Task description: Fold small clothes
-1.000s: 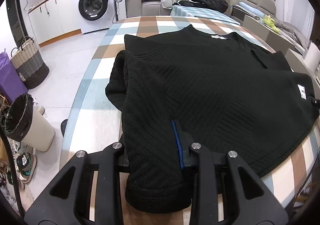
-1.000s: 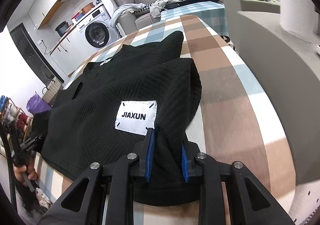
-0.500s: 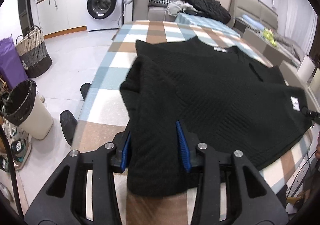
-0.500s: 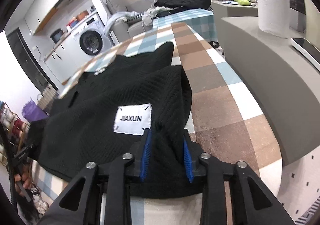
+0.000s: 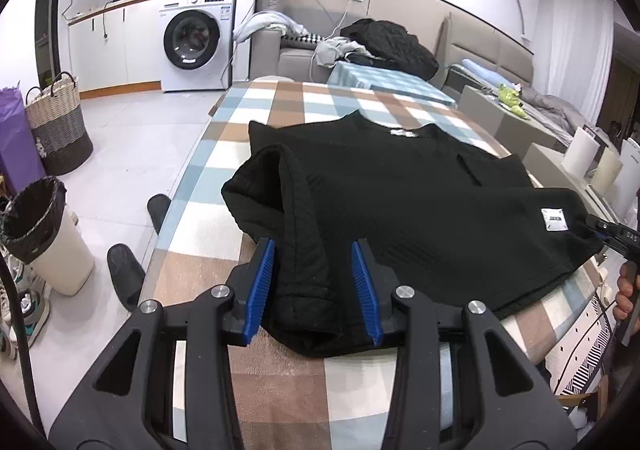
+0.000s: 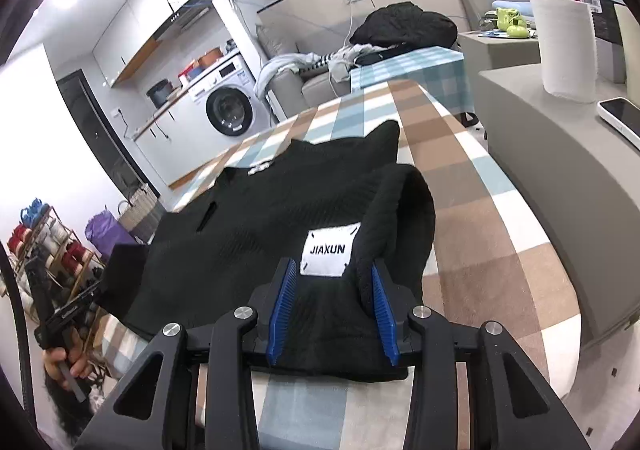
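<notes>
- Left gripper: matte black angular frame, triangular cut-outs in both arms, four round silver screw heads across the linkage.
- Fingers tipped with bright blue ribbed pads, set on black blocks.
- Right gripper: same black frame, same triangular cut-outs, four silver screws, blue ribbed pads.
- Thin black cable curving down the left edge of the left wrist view; a similar one in the right wrist view.
- Seen from afar, black handle with small white lettering, gripped by a hand.
</notes>
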Action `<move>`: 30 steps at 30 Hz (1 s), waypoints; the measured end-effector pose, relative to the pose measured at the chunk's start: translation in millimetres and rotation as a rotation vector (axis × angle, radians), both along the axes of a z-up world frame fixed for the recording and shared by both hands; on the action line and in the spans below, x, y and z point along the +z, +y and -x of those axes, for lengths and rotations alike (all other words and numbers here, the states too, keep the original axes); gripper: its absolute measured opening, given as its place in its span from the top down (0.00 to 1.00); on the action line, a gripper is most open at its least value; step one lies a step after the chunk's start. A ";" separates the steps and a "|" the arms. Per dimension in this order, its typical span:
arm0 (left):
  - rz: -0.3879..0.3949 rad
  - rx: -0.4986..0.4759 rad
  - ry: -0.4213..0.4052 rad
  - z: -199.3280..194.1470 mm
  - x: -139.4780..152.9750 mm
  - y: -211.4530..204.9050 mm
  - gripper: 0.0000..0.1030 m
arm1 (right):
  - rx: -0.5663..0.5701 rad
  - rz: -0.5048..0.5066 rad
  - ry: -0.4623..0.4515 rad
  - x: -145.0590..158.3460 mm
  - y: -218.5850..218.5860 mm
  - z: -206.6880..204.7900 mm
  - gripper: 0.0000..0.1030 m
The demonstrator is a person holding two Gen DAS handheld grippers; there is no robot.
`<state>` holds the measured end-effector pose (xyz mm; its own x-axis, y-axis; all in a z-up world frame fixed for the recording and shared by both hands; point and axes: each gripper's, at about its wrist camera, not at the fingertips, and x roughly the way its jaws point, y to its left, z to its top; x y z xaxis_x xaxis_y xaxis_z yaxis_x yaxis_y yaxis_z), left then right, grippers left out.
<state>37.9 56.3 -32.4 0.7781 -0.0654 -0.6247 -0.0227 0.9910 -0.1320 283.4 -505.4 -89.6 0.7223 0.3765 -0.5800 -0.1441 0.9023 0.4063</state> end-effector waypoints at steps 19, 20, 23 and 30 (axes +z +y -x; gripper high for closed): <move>0.048 -0.013 0.038 -9.8 -6.6 1.3 0.65 | 0.007 0.008 -0.002 -0.4 -2.5 4.5 0.62; 0.053 0.003 0.047 -12.1 -9.2 4.1 0.65 | 0.004 0.003 0.000 -1.0 -3.7 3.8 0.62; 0.077 0.051 0.047 -19.2 -15.5 13.5 0.67 | -0.017 -0.016 0.020 -6.2 -10.6 0.2 0.62; 0.106 0.082 0.055 -30.7 -22.7 24.5 0.81 | -0.034 -0.011 0.057 -18.2 -16.8 -16.5 0.71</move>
<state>68.6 80.8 -55.1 0.7486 -0.0706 -0.6593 -0.1134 0.9660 -0.2323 299.9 -522.2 -107.8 0.7008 0.3594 -0.6162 -0.0902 0.9015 0.4232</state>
